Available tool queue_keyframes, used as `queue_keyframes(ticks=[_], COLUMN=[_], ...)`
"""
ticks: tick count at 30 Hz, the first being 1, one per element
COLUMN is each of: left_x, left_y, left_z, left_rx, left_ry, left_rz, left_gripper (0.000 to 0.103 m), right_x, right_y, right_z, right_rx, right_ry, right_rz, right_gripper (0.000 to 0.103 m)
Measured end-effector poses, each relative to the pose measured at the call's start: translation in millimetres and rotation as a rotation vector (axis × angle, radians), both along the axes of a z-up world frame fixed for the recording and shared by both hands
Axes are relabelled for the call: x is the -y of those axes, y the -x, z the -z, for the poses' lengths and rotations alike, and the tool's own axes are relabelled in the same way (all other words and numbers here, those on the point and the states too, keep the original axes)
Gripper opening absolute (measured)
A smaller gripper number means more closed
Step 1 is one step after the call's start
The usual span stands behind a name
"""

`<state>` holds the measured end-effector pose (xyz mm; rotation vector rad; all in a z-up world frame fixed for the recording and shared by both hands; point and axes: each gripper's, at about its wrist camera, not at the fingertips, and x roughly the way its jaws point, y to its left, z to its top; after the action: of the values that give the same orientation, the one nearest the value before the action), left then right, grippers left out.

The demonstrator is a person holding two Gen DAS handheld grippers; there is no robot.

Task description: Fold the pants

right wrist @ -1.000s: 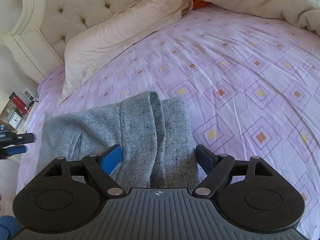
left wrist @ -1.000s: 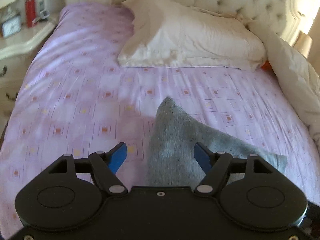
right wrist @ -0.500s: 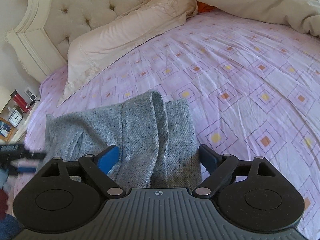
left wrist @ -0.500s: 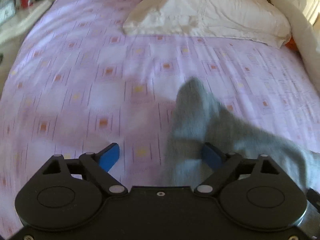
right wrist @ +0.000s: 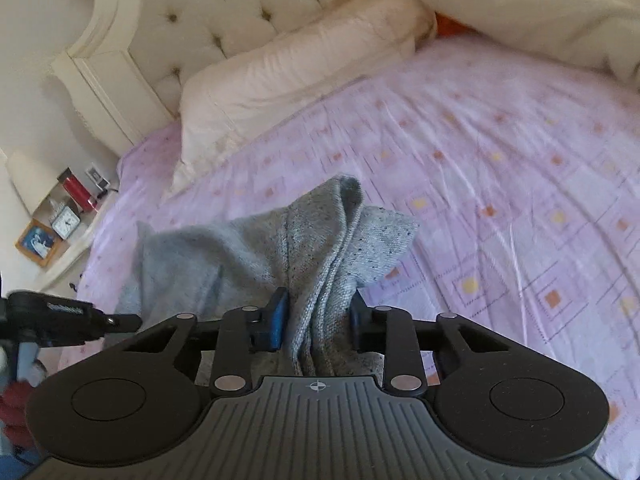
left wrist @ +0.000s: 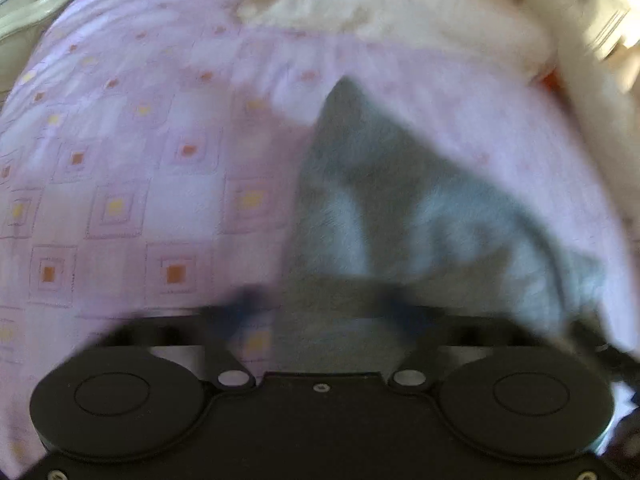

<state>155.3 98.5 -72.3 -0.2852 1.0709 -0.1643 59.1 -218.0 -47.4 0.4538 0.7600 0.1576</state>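
No readable text or labels anywhere.

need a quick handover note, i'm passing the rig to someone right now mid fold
Right gripper: shut on the grey pants, fabric bunched between the jaws and pulled up off the purple bedsheet.
Left gripper: picture is motion-blurred; its jaws look apart with pants fabric between them, grip cannot be confirmed.
Pants: partly folded, lying mid-bed, below the cream pillow.
Done: first fold looks in place, right side grasped.
Left: confirm the left grip, carry the held end over, lay flat, release.
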Motion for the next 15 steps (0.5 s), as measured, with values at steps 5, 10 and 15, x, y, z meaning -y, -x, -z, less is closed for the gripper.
queue_keyframes(ticks=[5,10,15], left_x=[22,51,91], left_y=[20,29,12], left_z=[-23,-67,-112], left_rx=[0.076,0.170,0.227], left_ry=[-0.114,-0.108,-0.036], left_rz=[0.024,0.099,0.174], left_gripper=[0.012,0.010,0.011], right_x=[0,43,96], right_y=[18,21,21], right_z=[-45,-88,-94], right_rx=[0.089,0.156,0.142], right_ry=[0.061,0.077,0.104], right_rz=[-0.015,0.064,0.210], right_gripper=[0.027,0.027,0.034])
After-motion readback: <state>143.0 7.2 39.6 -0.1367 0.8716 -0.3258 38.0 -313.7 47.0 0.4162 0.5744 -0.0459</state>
